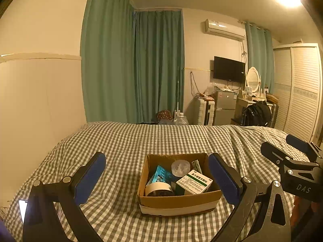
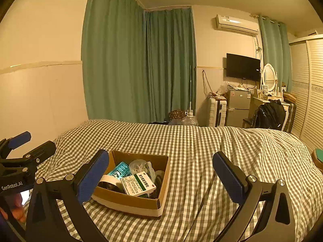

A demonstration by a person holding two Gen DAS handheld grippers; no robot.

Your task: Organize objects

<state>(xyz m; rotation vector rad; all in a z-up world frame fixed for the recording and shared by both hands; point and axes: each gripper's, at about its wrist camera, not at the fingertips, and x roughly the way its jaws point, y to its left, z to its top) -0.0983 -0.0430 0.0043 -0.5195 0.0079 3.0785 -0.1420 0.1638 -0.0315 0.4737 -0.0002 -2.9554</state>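
A small cardboard box [image 1: 177, 200] [image 2: 129, 202] sits on the grey-and-white checked bed [image 1: 129, 141] [image 2: 201, 145]. Inside lie a white medicine carton with a green stripe [image 1: 194, 181] [image 2: 138, 183], a roll of tape [image 1: 158, 188] [image 2: 108, 181], a teal blister pack [image 1: 161, 174] [image 2: 120, 169], a clear plastic cup [image 1: 180, 167] and a few thin sticks [image 1: 196, 166]. My left gripper [image 1: 157, 158] [image 2: 39, 139] is open, its blue pads either side of the box and above it. My right gripper [image 2: 160, 156] [image 1: 276, 142] is open and empty, just right of the box.
A lit white phone-like object [image 1: 22, 207] lies at the bed's near left edge. A cream wall [image 1: 40, 100] runs along the left. Past the bed stand green curtains [image 1: 157, 64], a suitcase, a small fridge [image 2: 238, 104], a dressing table and a wardrobe [image 1: 298, 88]. A teal-topped stool [image 2: 318, 157] is at right.
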